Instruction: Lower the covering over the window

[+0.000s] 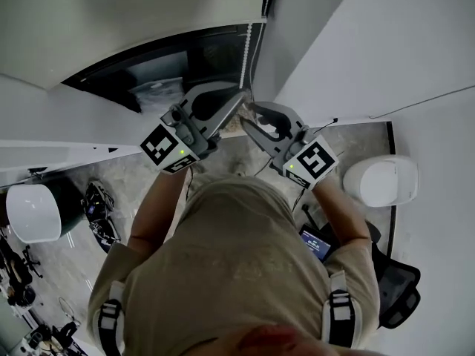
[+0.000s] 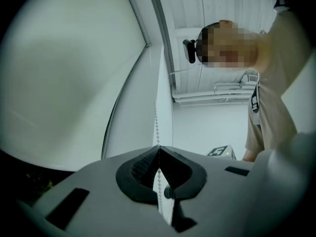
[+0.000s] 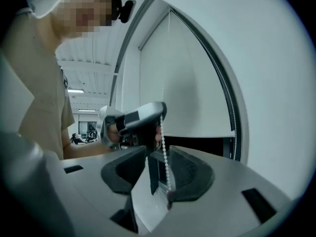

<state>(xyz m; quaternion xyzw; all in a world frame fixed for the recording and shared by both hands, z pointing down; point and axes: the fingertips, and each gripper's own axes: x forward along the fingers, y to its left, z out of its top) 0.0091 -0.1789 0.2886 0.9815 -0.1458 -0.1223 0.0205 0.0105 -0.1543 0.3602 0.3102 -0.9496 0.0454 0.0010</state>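
We clamp the left gripper (image 2: 159,149) tight on the bead chain (image 2: 157,127) to pull. The right gripper (image 3: 158,167) is spread loosely round the chain, ready to regrip. The blind (image 3: 187,83) hangs over most of the window (image 3: 197,144).

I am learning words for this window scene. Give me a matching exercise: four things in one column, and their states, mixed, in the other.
1 left gripper
2 right gripper
3 blind
4 bead chain

a jaws apart, bead chain between them
b partly lowered over the window
c jaws shut on the bead chain
d white, runs up beside the blind

Pairs: 1-c, 2-a, 3-b, 4-d
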